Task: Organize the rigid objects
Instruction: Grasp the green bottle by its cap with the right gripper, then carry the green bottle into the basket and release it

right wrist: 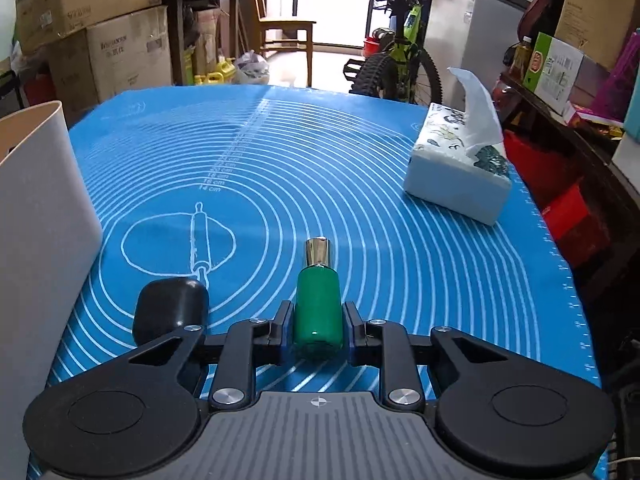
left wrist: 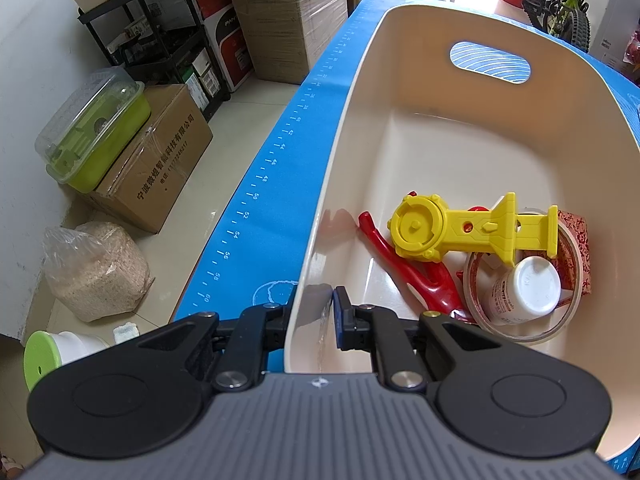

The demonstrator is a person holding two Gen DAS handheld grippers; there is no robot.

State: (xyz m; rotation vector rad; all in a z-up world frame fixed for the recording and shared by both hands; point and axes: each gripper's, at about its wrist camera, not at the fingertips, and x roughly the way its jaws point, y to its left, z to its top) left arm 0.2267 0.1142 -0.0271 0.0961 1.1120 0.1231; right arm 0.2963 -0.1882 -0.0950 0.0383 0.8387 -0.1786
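Note:
My left gripper (left wrist: pixel 314 310) is shut on the near left wall of a cream plastic bin (left wrist: pixel 404 20), one finger outside and one inside. In the bin lie a yellow toy launcher (left wrist: pixel 460 228), a red toy piece (left wrist: pixel 416 276), a roll of clear tape (left wrist: pixel 516 328), a white-capped bottle (left wrist: pixel 528 288) and a red patterned box (left wrist: pixel 576 240). My right gripper (right wrist: pixel 318 320) is shut on a green bottle with a silver cap (right wrist: pixel 318 304), which lies pointing away on the blue mat (right wrist: pixel 320 152). The bin's wall (right wrist: pixel 36 208) stands at the left of the right wrist view.
A black rounded object (right wrist: pixel 170 308) lies on the mat just left of my right gripper. A tissue box (right wrist: pixel 460 168) sits at the mat's far right. Cardboard boxes (left wrist: pixel 160 160), a bag of grain (left wrist: pixel 96 268) and a shelf (left wrist: pixel 160 36) stand on the floor left of the table.

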